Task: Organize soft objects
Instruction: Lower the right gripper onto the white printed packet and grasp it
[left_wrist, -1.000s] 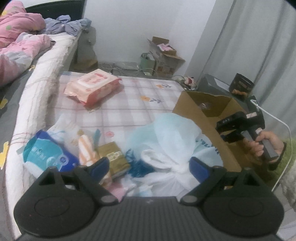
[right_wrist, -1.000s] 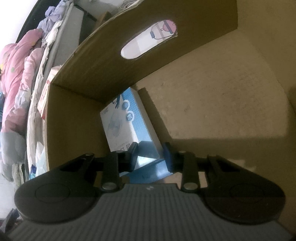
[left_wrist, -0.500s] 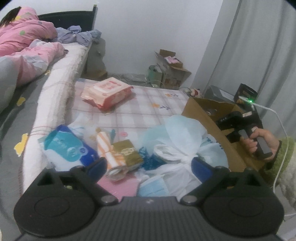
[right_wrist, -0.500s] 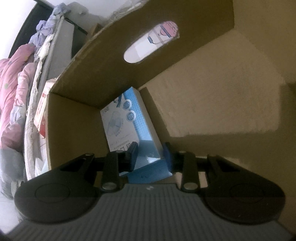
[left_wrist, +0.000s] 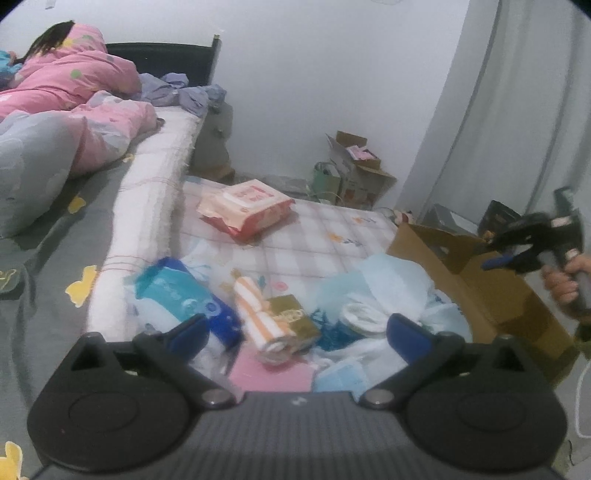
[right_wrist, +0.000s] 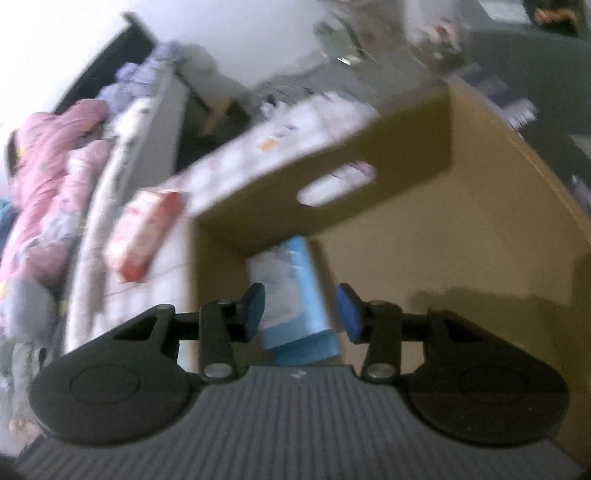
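Up comes the right gripper (right_wrist: 300, 314) out of the box (right_wrist: 480, 229) — a second ago it was deep inside, pads close on the blue pack (right_wrist: 295, 295), and now its jaws have just been opening and the pack lies free on the box floor, below and between the pads, touching neither. Over on the left, the view has slid back along the mat (left_wrist: 295, 236), and more of the heap shows.

Left gripper (left_wrist: 297, 332) — jaws have just been opening, fingers spread wide, nothing between them. That heap sits straight ahead of its fingers: white bag (left_wrist: 388, 291) toward the right finger, teal pack (left_wrist: 177, 295) by the left finger, striped roll (left_wrist: 258, 314) dead centre, its long axis running away from the fingers, gold packet (left_wrist: 291, 314) touching its right side. Left hand is the nearer one; my guess is the roll goes next, and the jaws already straddle its width.
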